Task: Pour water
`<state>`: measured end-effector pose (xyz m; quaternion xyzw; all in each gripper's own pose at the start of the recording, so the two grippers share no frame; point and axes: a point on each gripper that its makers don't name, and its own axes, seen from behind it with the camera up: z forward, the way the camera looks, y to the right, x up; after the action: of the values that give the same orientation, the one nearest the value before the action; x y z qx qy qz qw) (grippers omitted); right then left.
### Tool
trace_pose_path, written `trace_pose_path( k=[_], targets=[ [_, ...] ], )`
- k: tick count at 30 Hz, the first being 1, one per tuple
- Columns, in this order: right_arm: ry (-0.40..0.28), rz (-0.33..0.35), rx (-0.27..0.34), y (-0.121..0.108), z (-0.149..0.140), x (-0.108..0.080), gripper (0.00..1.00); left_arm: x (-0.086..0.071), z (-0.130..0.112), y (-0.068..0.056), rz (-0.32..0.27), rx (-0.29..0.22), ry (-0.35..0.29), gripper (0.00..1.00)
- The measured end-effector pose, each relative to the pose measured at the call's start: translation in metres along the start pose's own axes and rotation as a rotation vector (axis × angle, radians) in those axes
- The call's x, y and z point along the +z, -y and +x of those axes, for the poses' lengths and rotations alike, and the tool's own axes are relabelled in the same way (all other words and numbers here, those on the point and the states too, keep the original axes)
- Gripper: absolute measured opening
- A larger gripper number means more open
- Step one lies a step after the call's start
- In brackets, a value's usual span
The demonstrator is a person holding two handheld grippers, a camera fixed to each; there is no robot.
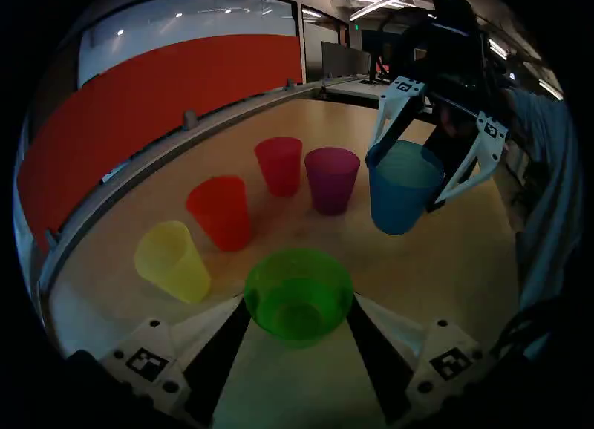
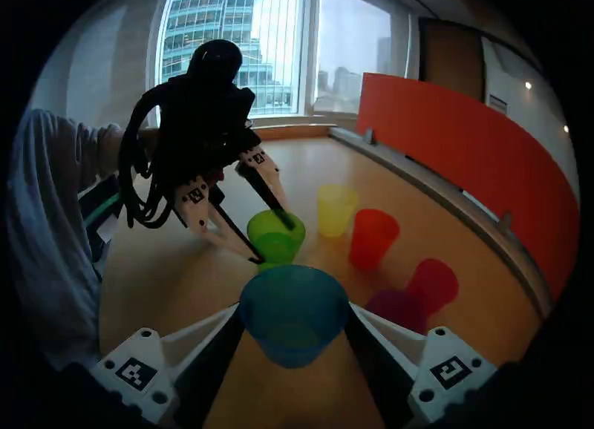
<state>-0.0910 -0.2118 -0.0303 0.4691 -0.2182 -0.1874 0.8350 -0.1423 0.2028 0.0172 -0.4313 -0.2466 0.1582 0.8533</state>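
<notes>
- The green cup [image 1: 298, 295] stands upright with its mouth up and its long axis vertical, held at the near edge of the left gripper view.
- It is a round, tapered tumbler of translucent plastic, wider at the rim than at the base, smooth and glossy. I cannot tell whether there is water inside.
- The left gripper [image 1: 298, 314] clasps it, with one white finger pressing on each side of the wall and the jaws set to the cup's width.
- The blue cup [image 1: 401, 185] has the same shape and material. It is also upright with its mouth up, to the right of and farther off than the green cup.
- The right gripper [image 1: 405, 180] grips it, its two fingers against opposite sides just under the rim. I cannot tell whether the base rests on the table.
- The purple cup [image 1: 331, 179] stands just beside the blue one, on its left.
- The pink-red cup [image 1: 280, 165] is left of the purple one and slightly farther away.
- The orange cup [image 1: 220, 211] and the yellow cup [image 1: 172, 262] carry the curve on toward the near left. All four are upright, with gaps between them.
- The table [image 1: 453, 273] is pale wood with a smooth, matte top.
- A red panel [image 1: 148, 110] runs along its far left edge.
- A grey sleeve [image 2: 48, 228] and black cables [image 2: 141, 184] show in the right gripper view.
</notes>
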Motion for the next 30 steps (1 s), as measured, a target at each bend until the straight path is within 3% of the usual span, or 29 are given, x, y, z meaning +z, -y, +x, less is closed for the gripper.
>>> trace_pose_path(
  k=[16,18,21,30],
  targets=[
    [0.01,-0.001,-0.01,0.0,-0.005,0.01,0.93,-0.001,-0.007,0.004,-0.003,-0.038,-0.001,0.87],
    [0.01,-0.001,-0.012,0.001,-0.005,0.011,0.92,-0.001,-0.008,0.004,-0.004,-0.033,0.005,0.88],
    [0.009,-0.002,-0.013,0.001,-0.005,0.012,0.92,-0.001,-0.01,0.003,-0.005,-0.025,0.018,0.99],
    [0.015,0.003,-0.018,0.005,-0.014,0.02,0.92,-0.005,-0.019,0.006,0.008,-0.037,0.036,1.0]
  ],
)
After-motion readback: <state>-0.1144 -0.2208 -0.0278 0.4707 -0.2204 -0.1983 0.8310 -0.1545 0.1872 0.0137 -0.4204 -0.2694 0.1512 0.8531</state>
